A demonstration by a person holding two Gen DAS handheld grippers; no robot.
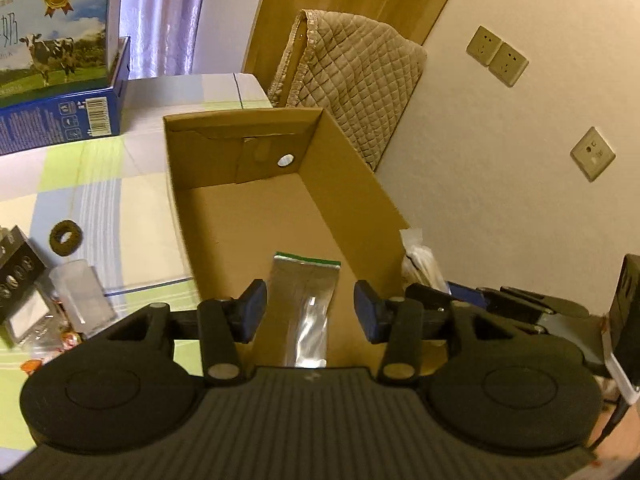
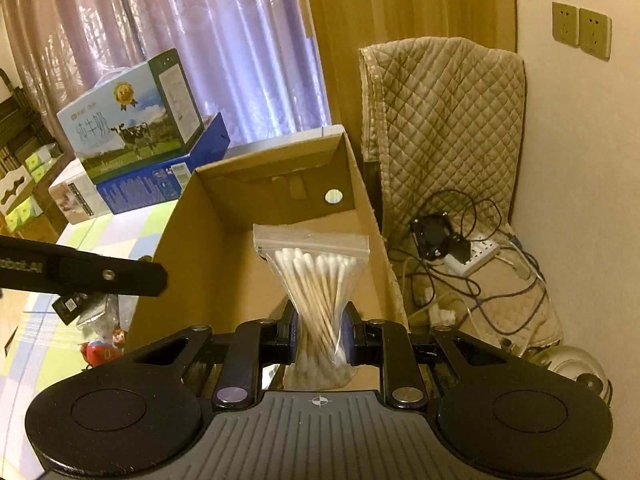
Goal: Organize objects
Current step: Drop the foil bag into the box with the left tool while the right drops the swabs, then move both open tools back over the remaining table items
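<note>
A: Why are the right tongs (image 2: 320, 334) squeezing that bag of cotton swabs (image 2: 320, 280) at its waist?

B: The jaws are clamped on the middle of the bundle, so the sticks are pinching into an hourglass and the zip top is standing upright. Held that way, the bag is hanging over the open cardboard box (image 2: 192, 224), just above its near end. My guess is that it is heading inside.

A: And the left tongs (image 1: 310, 308)?

B: They are standing apart, gripping nothing. A silver foil pouch (image 1: 306, 304) with a green strip at its top is lying flat on the box floor directly beneath the gap between the jaws. It looks as though it is resting there free, neither pad touching it.

A: So the box is the collecting point?

B: It seems so. The cardboard box (image 1: 360, 184) is otherwise bare inside, while loose things are waiting on the surface (image 1: 132, 232) to its left: a dark ring (image 1: 66, 233), a clear plastic case (image 1: 82, 298) and a black packet (image 1: 16, 264) near the edge.

A: Any risk with the swabs?

B: The bag is thin and slippery, so I would judge that a slack grip could be letting it slide.
</note>
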